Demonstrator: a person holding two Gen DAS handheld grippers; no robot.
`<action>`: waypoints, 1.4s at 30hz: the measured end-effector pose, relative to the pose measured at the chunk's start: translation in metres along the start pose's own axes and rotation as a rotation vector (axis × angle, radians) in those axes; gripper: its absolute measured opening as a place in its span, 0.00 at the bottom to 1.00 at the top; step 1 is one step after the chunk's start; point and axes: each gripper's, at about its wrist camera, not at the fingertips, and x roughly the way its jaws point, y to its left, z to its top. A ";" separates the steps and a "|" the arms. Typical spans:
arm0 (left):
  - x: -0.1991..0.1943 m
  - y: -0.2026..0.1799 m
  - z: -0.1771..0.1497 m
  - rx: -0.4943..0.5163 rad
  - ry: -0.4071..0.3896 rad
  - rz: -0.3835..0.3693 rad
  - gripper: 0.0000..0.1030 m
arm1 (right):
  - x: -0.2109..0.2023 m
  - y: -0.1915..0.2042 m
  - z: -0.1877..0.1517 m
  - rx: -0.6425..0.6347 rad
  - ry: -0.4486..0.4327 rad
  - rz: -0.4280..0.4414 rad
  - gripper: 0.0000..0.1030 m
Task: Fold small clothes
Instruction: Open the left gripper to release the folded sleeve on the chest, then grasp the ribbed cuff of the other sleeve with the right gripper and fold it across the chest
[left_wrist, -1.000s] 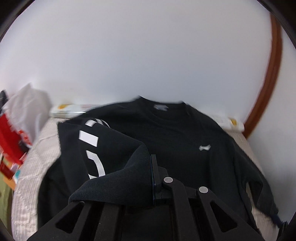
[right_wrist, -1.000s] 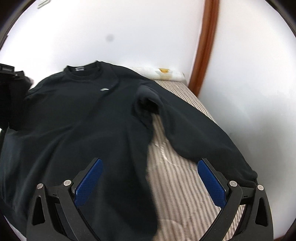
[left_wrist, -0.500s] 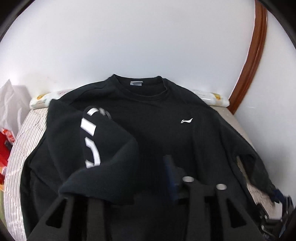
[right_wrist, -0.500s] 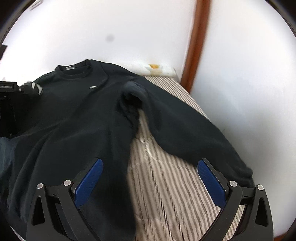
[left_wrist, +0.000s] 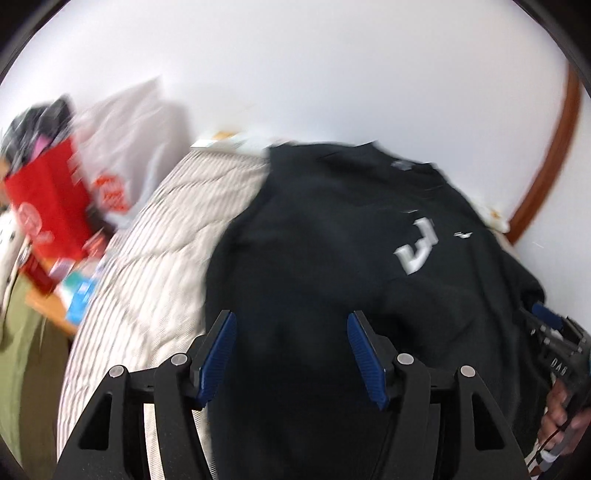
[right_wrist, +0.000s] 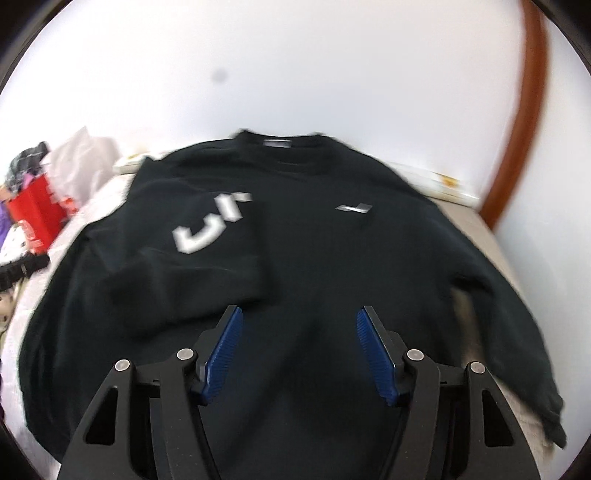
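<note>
Since a second ago, left hand-held gripper (left_wrist: 291, 352) has let go of the sleeve (right_wrist: 192, 269); it now lies folded across the chest of the black sweatshirt (right_wrist: 332, 258), white lettering up. Left jaws opening, nothing between the pads. Right hand-held gripper (right_wrist: 299, 350) closing, pads apart, pinching nothing. Sweatshirt lies flat on the striped bed (left_wrist: 159, 236); right sleeve (right_wrist: 517, 332) still spread. Red bag (left_wrist: 48, 206) far left.

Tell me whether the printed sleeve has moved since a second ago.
Yes. The printed sleeve now lies folded across the sweatshirt chest, released from the opening left gripper.
</note>
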 end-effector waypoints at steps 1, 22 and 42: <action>0.005 0.006 -0.003 -0.016 0.008 0.001 0.58 | 0.003 0.012 0.003 -0.012 0.009 0.018 0.62; 0.053 0.028 -0.040 0.023 0.081 0.111 0.65 | 0.079 0.143 0.012 -0.283 0.063 0.120 0.23; 0.055 0.023 -0.046 0.041 0.053 0.157 0.72 | 0.068 -0.096 0.040 0.193 -0.026 -0.055 0.03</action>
